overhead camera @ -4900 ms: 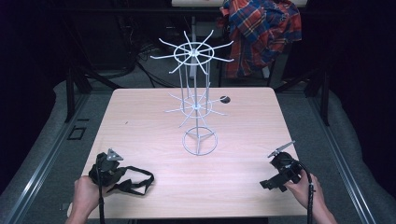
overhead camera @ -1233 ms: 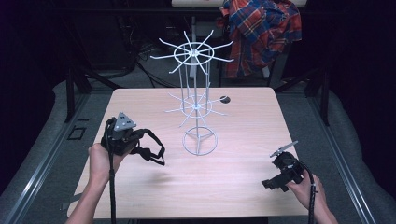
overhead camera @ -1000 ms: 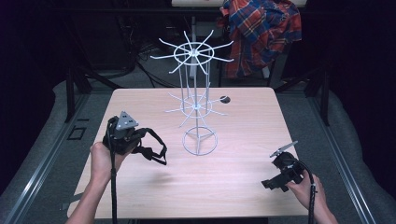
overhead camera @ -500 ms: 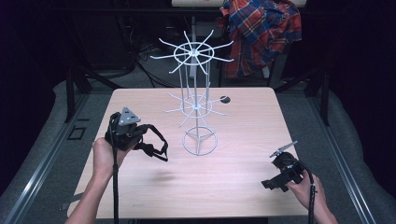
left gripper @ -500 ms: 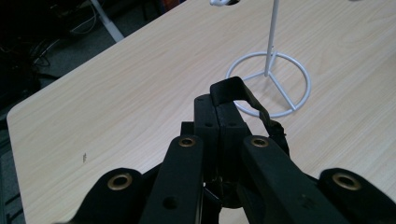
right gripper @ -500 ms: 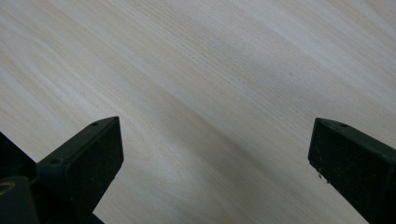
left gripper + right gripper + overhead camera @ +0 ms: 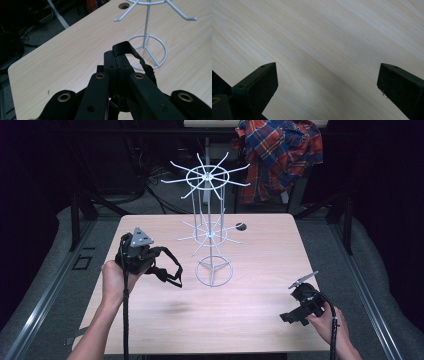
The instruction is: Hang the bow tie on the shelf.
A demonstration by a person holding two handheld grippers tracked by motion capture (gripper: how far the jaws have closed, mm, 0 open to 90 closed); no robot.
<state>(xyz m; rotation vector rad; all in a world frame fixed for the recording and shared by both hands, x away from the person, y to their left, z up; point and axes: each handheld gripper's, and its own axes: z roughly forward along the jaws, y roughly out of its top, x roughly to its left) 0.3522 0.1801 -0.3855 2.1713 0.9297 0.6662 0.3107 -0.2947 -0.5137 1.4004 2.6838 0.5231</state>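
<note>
**Black strap, limp and light, held near the rack**

Black webbing, the strap (image 7: pixel 165 265) hung slack off the tabletop (image 7: pixel 250 320), pinched in the left gripper's (image 7: pixel 117 65) closed jaws beside the wire rack (image 7: pixel 210 235). Probably soft; best held at its loop. The right gripper (image 7: pixel 327 82) rested wide open, empty.

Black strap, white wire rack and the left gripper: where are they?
Strap (image 7: pixel 167 267), high view, its hanging loop.
Rack (image 7: pixel 214 272), high view, its ring base.
Left gripper (image 7: pixel 117 58), left gripper view, between the shut fingertips.

Strap (image 7: pixel 130 53) lower end hidden behind left gripper (image 7: pixel 117 65) fingers.
</note>
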